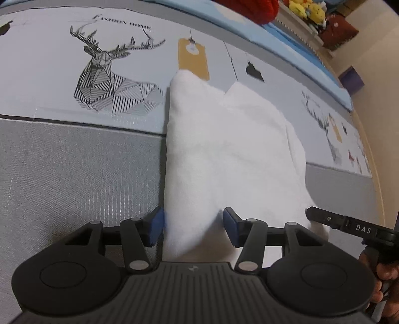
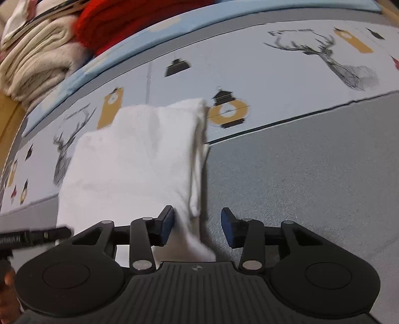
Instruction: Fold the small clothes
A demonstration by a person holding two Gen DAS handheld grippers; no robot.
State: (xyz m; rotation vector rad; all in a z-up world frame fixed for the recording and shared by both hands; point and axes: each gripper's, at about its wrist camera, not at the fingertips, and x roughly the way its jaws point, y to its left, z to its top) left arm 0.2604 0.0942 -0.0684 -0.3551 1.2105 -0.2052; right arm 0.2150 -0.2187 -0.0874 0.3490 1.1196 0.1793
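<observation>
Surface: grey mat point(image 1: 74, 162) with deer print point(image 1: 104, 77)
Garment: white folded cloth point(image 1: 224, 149) lying on mat, right of deer print
Left gripper point(image 1: 193, 226): jaws apart, straddling cloth's near corner
Right gripper point(image 2: 197, 225): released, cloth edge between the fingers

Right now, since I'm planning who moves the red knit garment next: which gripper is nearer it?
Right, probably. The red knit garment lies beyond the right gripper, at the white garment's right corner; the left gripper is at the left corner.

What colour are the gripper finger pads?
Blue, on black linkages. Clearest in the right wrist view, on the right gripper, where the pads stand apart.
</observation>
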